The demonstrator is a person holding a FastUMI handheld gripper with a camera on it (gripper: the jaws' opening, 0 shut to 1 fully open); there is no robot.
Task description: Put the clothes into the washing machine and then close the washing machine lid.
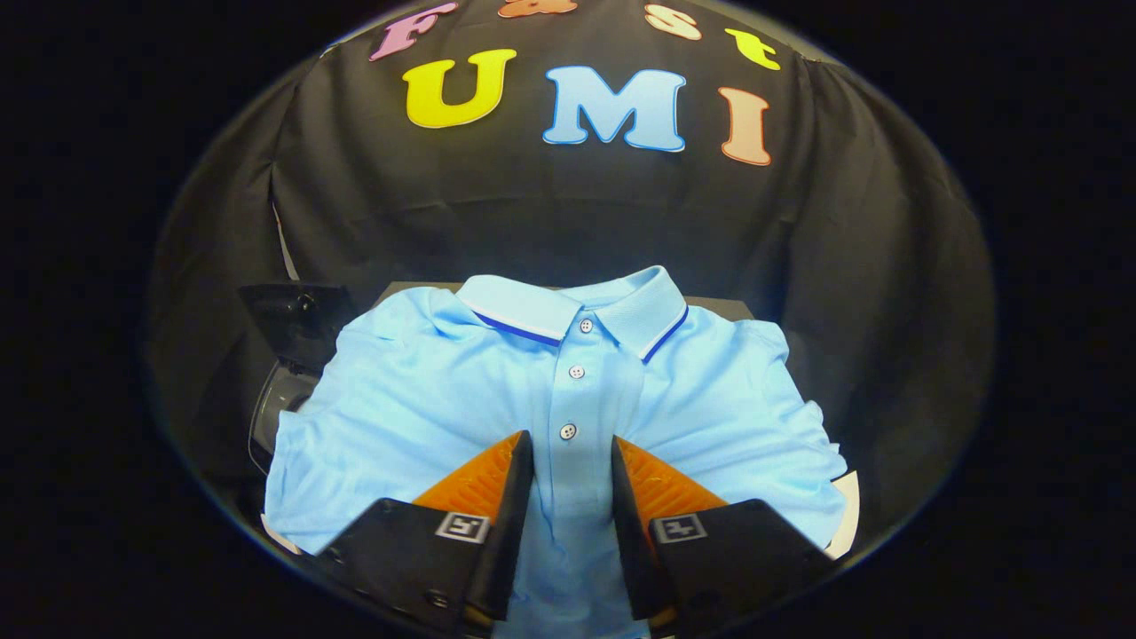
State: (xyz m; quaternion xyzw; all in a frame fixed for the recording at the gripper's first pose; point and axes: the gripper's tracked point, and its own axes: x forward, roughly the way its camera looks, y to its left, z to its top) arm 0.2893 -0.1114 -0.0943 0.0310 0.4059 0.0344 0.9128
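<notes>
Right under our hand-held gripper [572,461], fingers apart w/ nothing clamped, lies the shirt [444,399]; its button strip runs straight ahead between them, collar farthest.

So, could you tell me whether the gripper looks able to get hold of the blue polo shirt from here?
Probably yes: the gripper is open, its fingers straddling the button placket of the polo shirt, with nothing over the fabric.

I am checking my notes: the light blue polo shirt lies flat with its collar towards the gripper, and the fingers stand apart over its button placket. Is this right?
One detail is wrong. In the gripper view the light blue polo shirt has its collar at the far end, away from the gripper. The rest holds: it lies flat, and the fingers stand apart over the button placket.
</notes>
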